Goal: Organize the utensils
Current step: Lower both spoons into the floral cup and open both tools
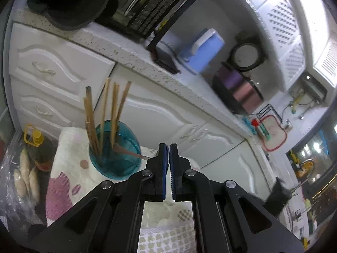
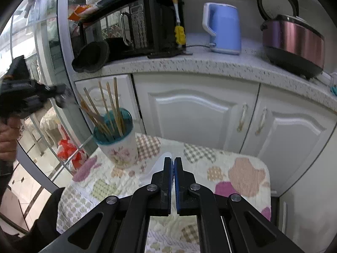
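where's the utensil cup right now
The utensil cup stands upright on the patchwork cloth, left of centre in the right wrist view, before the white cabinets.

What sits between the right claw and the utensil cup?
Nothing visible. Only bare patchwork cloth lies between the right claw and the floral utensil cup, which stands ahead to its left. The chopsticks are already inside it.

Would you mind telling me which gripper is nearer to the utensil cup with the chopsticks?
Left. The left gripper is shut on a metal utensil whose end sits inside the utensil cup. The right gripper is shut, farther back over the tablecloth.
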Motion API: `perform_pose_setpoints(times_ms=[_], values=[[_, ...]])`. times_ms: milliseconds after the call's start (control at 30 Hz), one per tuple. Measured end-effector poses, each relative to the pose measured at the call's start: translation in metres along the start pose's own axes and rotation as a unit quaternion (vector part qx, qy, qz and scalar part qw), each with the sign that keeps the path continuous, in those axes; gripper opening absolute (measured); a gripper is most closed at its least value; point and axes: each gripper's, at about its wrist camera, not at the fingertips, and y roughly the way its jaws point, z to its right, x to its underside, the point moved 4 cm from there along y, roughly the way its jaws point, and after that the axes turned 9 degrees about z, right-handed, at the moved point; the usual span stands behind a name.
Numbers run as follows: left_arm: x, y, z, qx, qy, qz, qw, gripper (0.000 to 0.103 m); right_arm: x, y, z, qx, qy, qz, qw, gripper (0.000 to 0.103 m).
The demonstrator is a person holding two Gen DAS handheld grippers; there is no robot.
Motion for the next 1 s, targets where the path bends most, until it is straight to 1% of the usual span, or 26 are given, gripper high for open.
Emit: perform_pose_setpoints(times_ms=[133,233,367,433,500,600,633,733,767,800,867,1000], values=[[0.005,0.017,-0.015,-0.02,-0.009,-0.017,0.9996,0.002,-0.025,0.01,-0.011,-0.007,-0.022,0.014,1.0,0.002],[0.011,0.024,-0.027,-0.027,-0.024,-0.027,0.999,0.002,-0.049,0.026,-0.024,-0.021,-0.036,0.021,0.999,0.002],[0.014,0.031,-0.038,-0.035,-0.04,-0.03,0.9982,0.002,-0.081,0.062,-0.05,-0.045,-0.051,0.024,0.997,0.002],[0.016,0.034,-0.045,-0.038,-0.048,-0.031,0.9977,0.002,-0.093,0.085,-0.067,-0.044,-0.072,0.02,0.996,0.002],[0.018,0.036,-0.052,-0.039,-0.057,-0.032,0.9971,0.002,-0.1,0.112,-0.084,-0.042,-0.096,0.004,0.995,0.002],[0.019,0.04,-0.061,-0.038,-0.066,-0.034,0.9965,0.002,-0.099,0.143,-0.101,-0.026,-0.136,-0.023,0.99,0.002],[0.019,0.041,-0.063,-0.038,-0.068,-0.035,0.9964,0.002,-0.097,0.157,-0.109,-0.018,-0.156,-0.042,0.987,0.002],[0.02,0.047,-0.067,-0.037,-0.071,-0.038,0.9961,0.002,-0.086,0.179,-0.122,-0.012,-0.194,-0.076,0.978,0.002],[0.02,0.049,-0.068,-0.038,-0.07,-0.038,0.9961,0.002,-0.084,0.182,-0.124,-0.013,-0.198,-0.082,0.977,0.002],[0.021,0.051,-0.069,-0.041,-0.068,-0.038,0.9962,0.002,-0.081,0.188,-0.127,-0.017,-0.199,-0.093,0.975,0.002],[0.023,0.052,-0.073,-0.045,-0.068,-0.038,0.996,0.002,-0.079,0.192,-0.126,-0.019,-0.191,-0.095,0.977,0.002],[0.024,0.05,-0.078,-0.062,-0.058,-0.028,0.996,0.002,-0.085,0.194,-0.113,-0.04,-0.129,-0.084,0.987,0.003]])
